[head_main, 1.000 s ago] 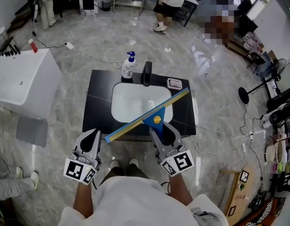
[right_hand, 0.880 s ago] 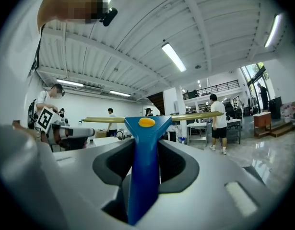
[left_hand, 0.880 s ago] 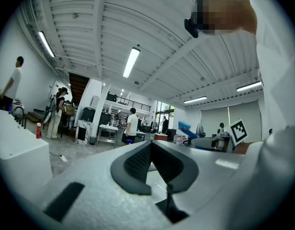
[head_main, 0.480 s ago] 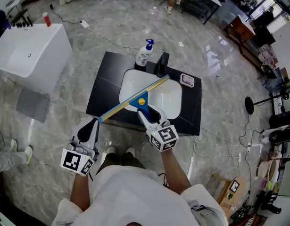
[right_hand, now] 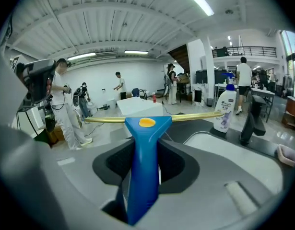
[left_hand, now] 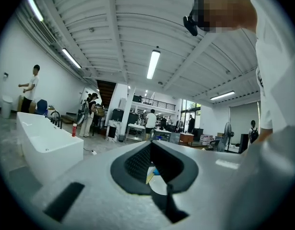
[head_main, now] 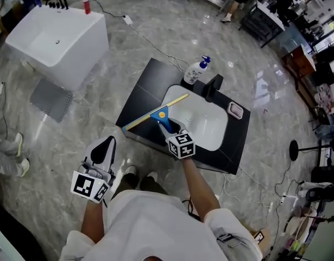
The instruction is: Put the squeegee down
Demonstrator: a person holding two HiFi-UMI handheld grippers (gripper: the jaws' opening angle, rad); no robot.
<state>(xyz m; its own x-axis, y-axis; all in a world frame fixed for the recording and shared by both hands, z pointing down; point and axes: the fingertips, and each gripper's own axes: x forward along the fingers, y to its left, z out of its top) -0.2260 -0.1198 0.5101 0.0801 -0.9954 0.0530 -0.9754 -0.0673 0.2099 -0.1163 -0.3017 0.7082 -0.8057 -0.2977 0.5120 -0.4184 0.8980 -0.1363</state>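
Note:
The squeegee (head_main: 160, 115) has a blue handle and a long yellow blade. My right gripper (head_main: 171, 130) is shut on its handle and holds it over the front left part of the black counter (head_main: 139, 99), with the blade reaching to the rim of the white sink (head_main: 202, 121). Whether the blade touches the counter I cannot tell. In the right gripper view the handle (right_hand: 142, 166) runs up between the jaws of the right gripper (right_hand: 146, 143), and the blade (right_hand: 195, 116) lies crosswise ahead. My left gripper (head_main: 106, 145) hangs in front of the counter, fingertips together, holding nothing; the left gripper view shows the left gripper (left_hand: 151, 145) the same way.
At the back of the counter stand a white pump bottle (head_main: 195, 70), a black faucet (head_main: 213, 87) and a small soap dish (head_main: 235, 110). A white bathtub (head_main: 58, 39) and a grey mat (head_main: 51, 99) lie to the far left. Cables cross the marble floor.
My right gripper has carried the squeegee down and forward toward the counter's front left. The left gripper has shifted a little and stays low, off the counter.

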